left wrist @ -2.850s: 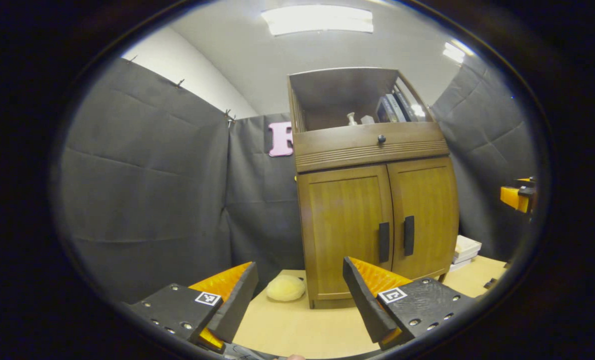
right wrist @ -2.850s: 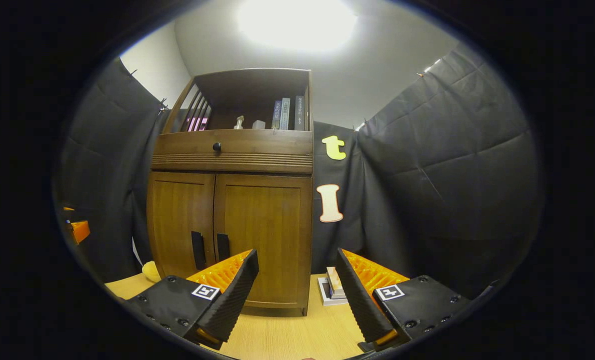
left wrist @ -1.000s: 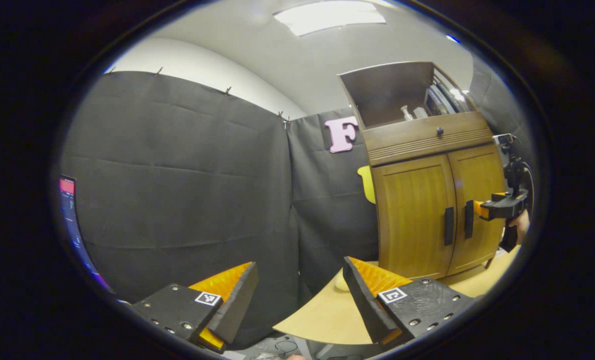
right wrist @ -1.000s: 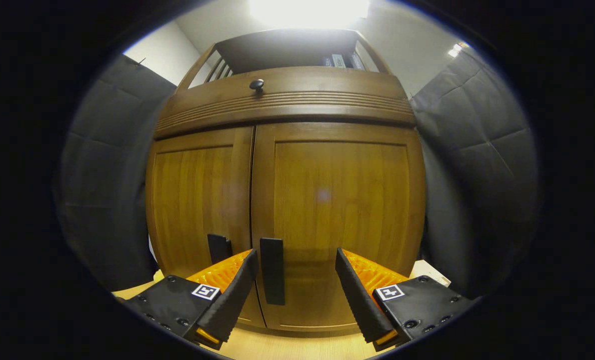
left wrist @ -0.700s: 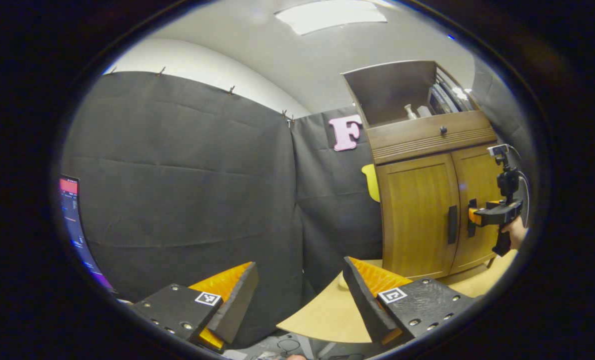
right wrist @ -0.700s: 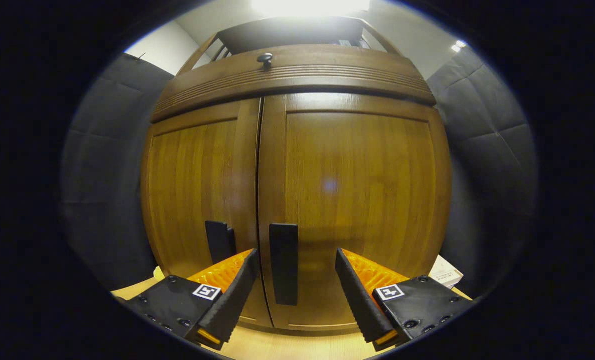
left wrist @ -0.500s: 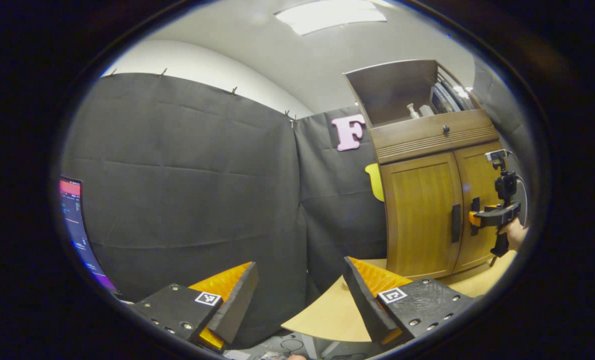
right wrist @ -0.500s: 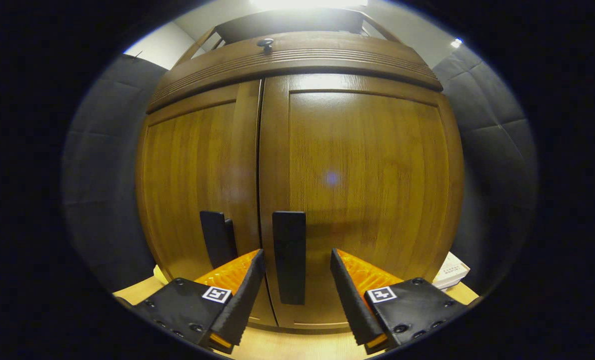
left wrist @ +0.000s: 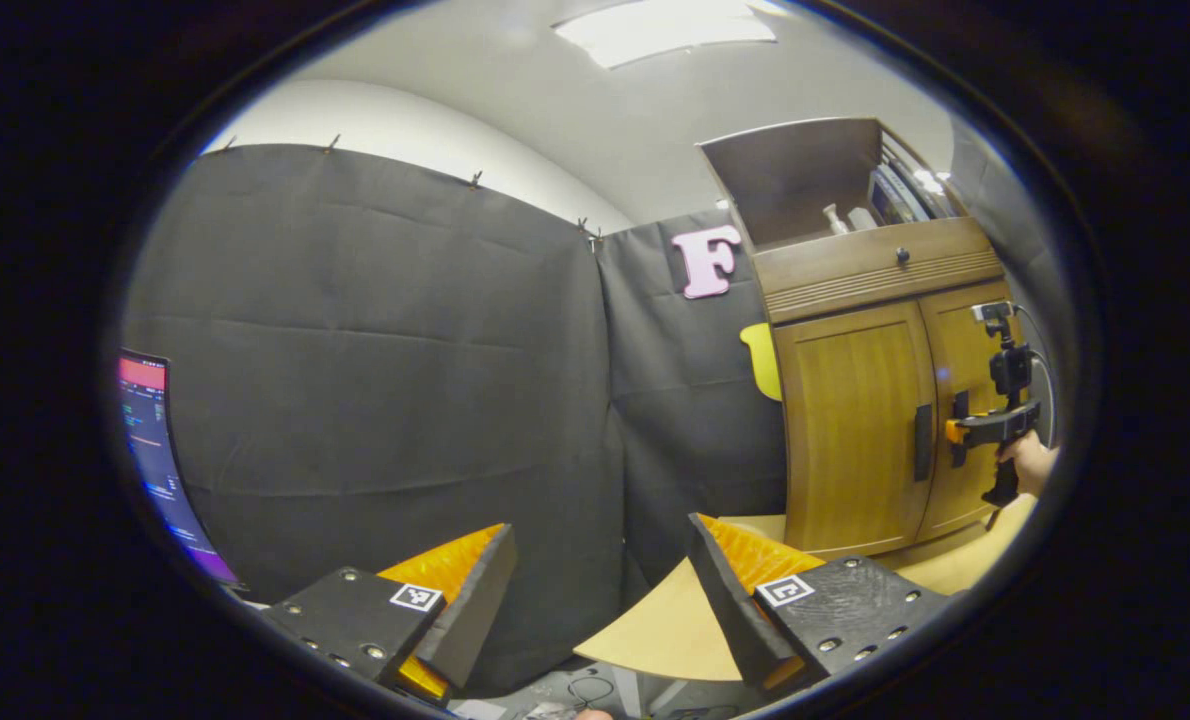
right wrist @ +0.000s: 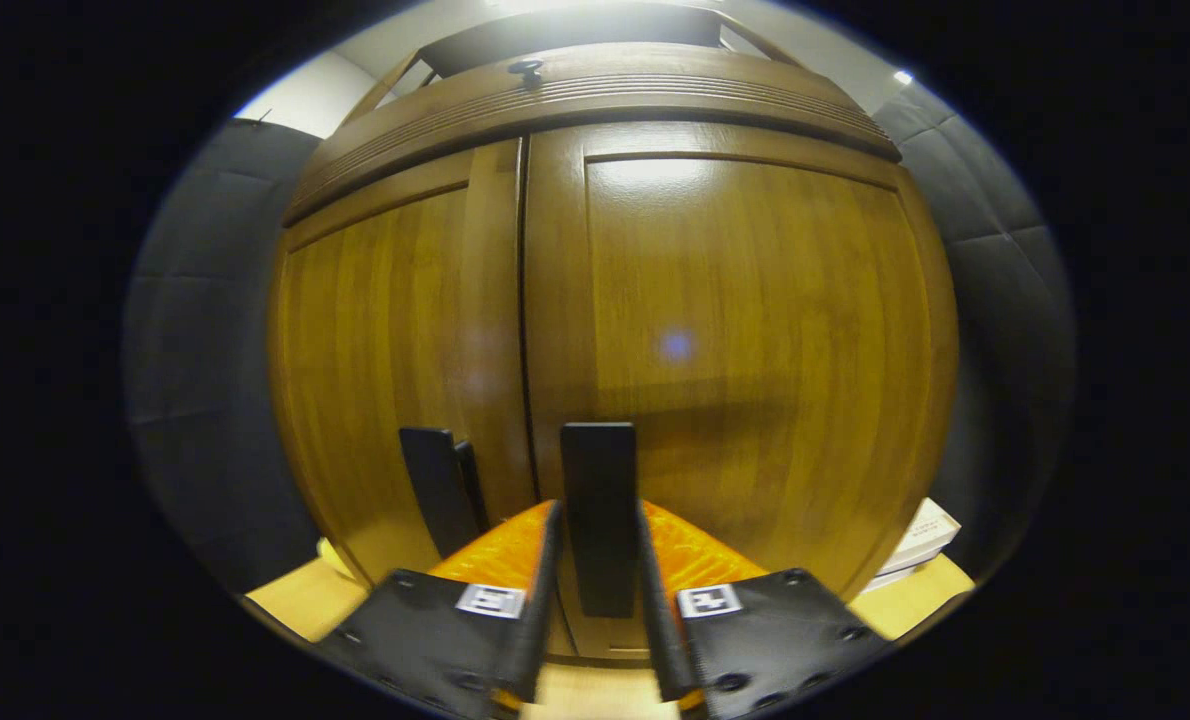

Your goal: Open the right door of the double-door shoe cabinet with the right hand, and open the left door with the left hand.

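In the right gripper view, the right gripper (right wrist: 595,560) is seen clamped on the dark vertical handle (right wrist: 600,515) of the right door (right wrist: 745,340) — half a second ago its fingers were spread either side. Both amber doors of the shoe cabinet (left wrist: 875,400) are shut on the table (left wrist: 655,635); the left gripper (left wrist: 595,590) is held wide open, well apart from it.

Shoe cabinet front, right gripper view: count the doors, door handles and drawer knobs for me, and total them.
Doors: 2, left door and right door
Door handles: 2, left handle and right handle
Drawer knobs: 1, knob
Total: 5
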The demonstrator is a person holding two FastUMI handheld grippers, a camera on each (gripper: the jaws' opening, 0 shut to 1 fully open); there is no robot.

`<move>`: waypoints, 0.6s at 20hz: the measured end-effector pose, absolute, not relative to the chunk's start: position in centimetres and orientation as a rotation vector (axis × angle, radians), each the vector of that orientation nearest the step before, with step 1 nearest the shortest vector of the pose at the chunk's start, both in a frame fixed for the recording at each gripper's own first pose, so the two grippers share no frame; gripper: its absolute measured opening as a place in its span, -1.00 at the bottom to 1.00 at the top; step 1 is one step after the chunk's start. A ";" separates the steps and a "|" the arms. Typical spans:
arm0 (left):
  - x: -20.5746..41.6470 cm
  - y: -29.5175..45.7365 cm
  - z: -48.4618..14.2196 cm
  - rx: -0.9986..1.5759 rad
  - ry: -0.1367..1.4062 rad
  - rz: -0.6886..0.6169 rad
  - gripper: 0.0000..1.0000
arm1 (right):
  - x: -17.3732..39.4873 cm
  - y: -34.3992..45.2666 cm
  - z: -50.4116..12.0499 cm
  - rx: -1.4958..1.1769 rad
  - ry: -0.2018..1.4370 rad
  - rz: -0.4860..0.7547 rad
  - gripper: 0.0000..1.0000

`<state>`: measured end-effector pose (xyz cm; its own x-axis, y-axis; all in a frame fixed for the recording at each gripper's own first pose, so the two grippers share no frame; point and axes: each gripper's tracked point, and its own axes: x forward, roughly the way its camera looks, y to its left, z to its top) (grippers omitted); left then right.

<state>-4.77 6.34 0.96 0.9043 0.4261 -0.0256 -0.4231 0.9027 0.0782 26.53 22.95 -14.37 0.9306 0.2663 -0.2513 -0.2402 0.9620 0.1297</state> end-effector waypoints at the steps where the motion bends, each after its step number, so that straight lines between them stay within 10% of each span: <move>1: -4.8 6.3 1.1 0.070 0.041 0.437 1.00 | 26.2 22.8 -14.2 0.098 0.273 0.257 -0.36; 12: -4.1 5.5 1.2 0.041 0.024 0.390 1.00 | 24.4 22.4 -14.0 0.124 0.320 0.308 -0.74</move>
